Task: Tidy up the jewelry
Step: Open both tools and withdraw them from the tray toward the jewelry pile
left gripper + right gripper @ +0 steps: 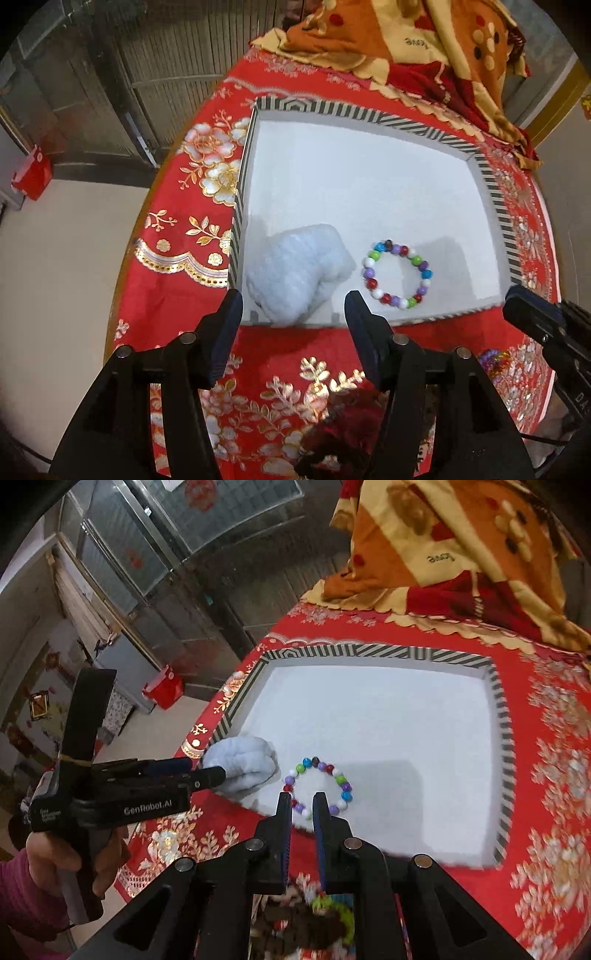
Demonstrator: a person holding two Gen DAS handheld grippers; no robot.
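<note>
Left claw [293, 306] hangs released above the fluffy scrunchie [295, 273]; right claw [302, 801] clenched empty over the beaded bracelet [320, 788] in the striped box [504, 775].

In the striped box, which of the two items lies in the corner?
The pale blue fluffy scrunchie fills the near-left corner; the multicoloured bead bracelet lies beside it on open floor.

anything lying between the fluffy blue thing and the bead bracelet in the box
Nothing: only bare white floor separates the fluffy blue thing from the bead bracelet, clearest from the left wrist.

Blurred dark-red clump [340, 424] half hidden behind left gripper [293, 306]; colourful bits [495, 360] beside it too small to tell.
</note>
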